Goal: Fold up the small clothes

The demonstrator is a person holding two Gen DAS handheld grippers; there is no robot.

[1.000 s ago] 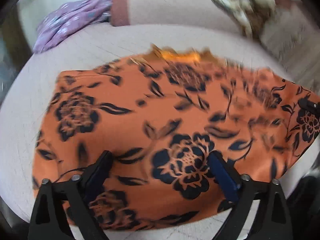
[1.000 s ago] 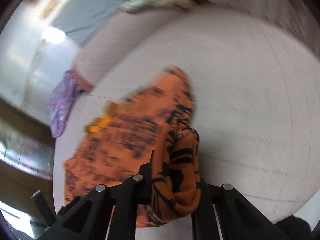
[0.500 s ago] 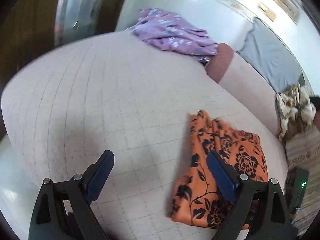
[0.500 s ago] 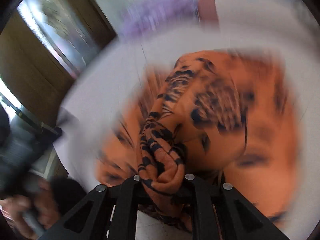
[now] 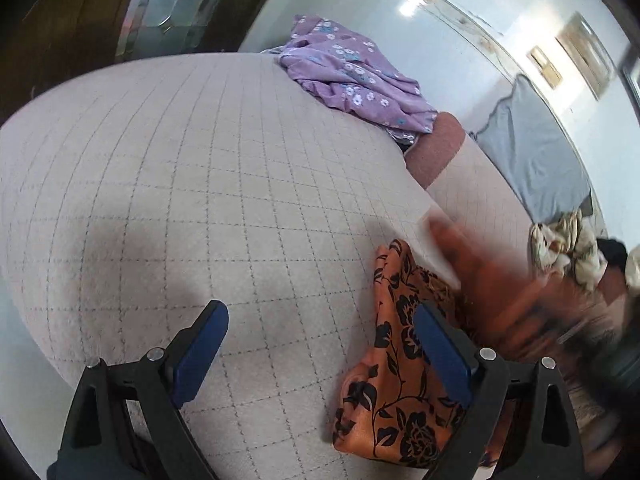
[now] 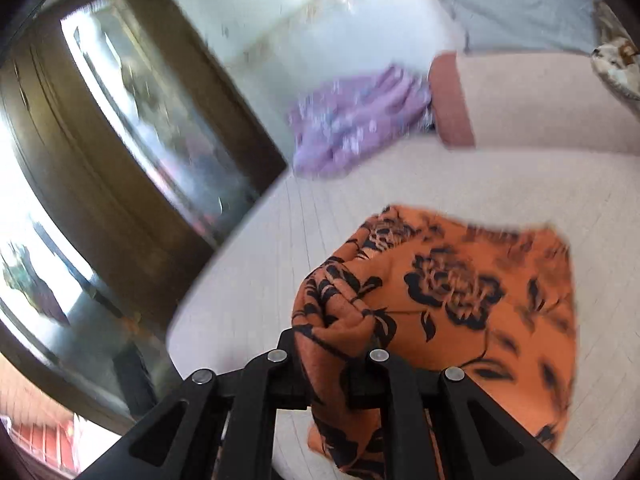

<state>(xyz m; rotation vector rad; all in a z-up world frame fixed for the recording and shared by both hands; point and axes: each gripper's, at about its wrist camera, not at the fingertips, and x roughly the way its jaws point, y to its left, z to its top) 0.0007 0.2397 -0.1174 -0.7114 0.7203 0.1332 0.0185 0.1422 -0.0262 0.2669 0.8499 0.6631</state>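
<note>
a: ok, biggest first. what's the surface?

b: pale checked bed cover (image 5: 224, 184), takes up most of the left wrist view.

a: the garment?

b: orange black-flowered cloth (image 6: 460, 304) lies on the cover, by the right finger of the left gripper (image 5: 324, 340). part of it is blurred there. one bunched edge rises off the cover.

a: other clothes?

b: purple floral garment (image 5: 352, 80) crumpled at the far edge, well apart from the orange one.

a: jaws?

b: left spread wide, empty, over bare cover. right gripper (image 6: 332, 360) clamped tight on the bunched orange edge.
</note>
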